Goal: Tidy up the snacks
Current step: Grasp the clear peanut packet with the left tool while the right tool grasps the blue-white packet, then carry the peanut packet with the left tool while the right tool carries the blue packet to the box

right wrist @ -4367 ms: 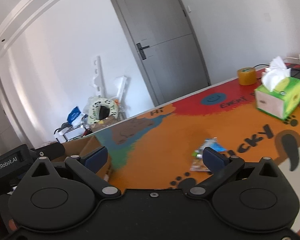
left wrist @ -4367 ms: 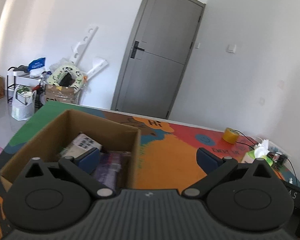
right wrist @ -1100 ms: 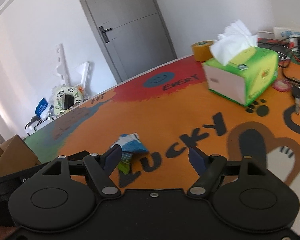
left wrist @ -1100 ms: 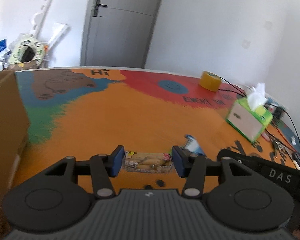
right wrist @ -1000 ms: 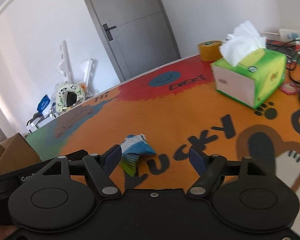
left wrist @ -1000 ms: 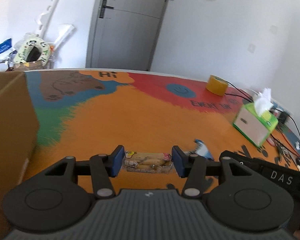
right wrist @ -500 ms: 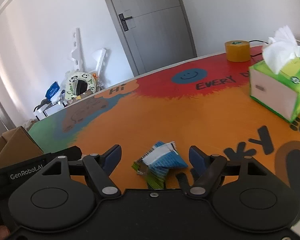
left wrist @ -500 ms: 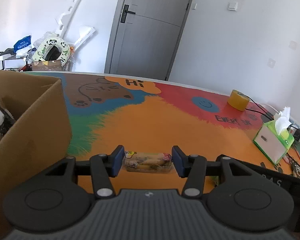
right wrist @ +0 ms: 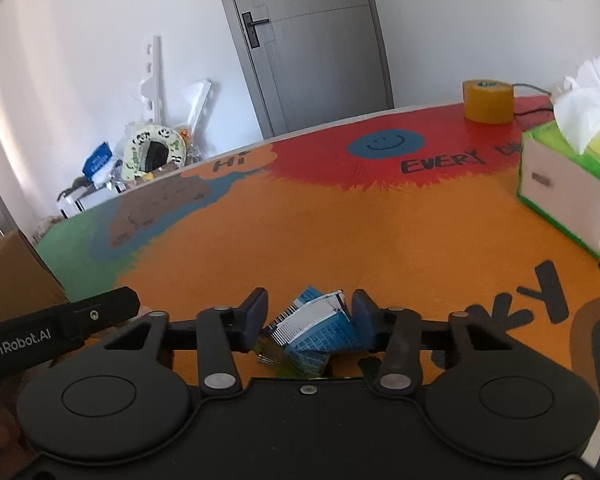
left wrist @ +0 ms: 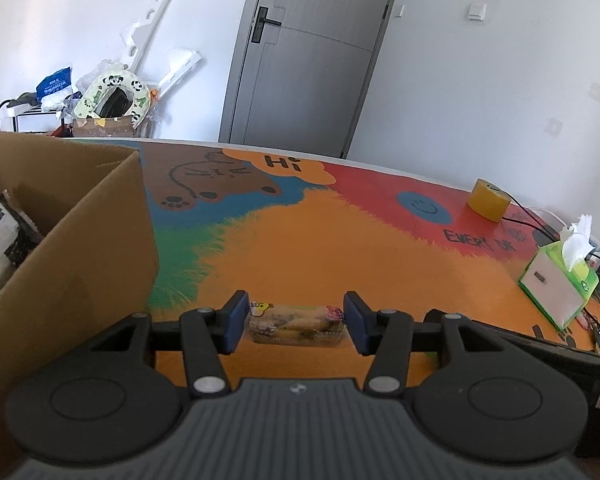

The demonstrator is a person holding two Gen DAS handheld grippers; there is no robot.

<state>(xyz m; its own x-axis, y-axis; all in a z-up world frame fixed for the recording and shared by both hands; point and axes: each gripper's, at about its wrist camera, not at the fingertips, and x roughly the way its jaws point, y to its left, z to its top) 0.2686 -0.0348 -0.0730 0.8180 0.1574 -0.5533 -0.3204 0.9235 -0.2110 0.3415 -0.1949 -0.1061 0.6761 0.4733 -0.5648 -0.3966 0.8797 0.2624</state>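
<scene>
The left wrist view alone shows the brown cardboard box (left wrist: pixel 72 248), open at the top with flat corrugated walls, standing on the table mat (left wrist: pixel 340 248) to the left, with pale printed packets inside at its far-left edge. In that view the left gripper (left wrist: pixel 296 322) pinches a clear-wrapped snack pack (left wrist: pixel 297 324) between its blue pads; the pack is oblong, glossy and yellowish-brown inside, and its long axis runs crosswise from one pad to the other, held above the orange part of the mat just right of the box wall

The right wrist view shows only a sliver of the box at its left edge, but shows a blue and silver foil packet (right wrist: pixel 316 336) that the other view does not. The right gripper (right wrist: pixel 310 320) has closed in on it, both pads touching its crumpled, creased body; the packet sits tilted, its silver end pointing up and left, low over the orange mat

Both views show the yellow tape roll (right wrist: pixel 487 101) and the green tissue box (right wrist: pixel 568 184) with white tissue sticking up, well apart on the right of the mat
</scene>
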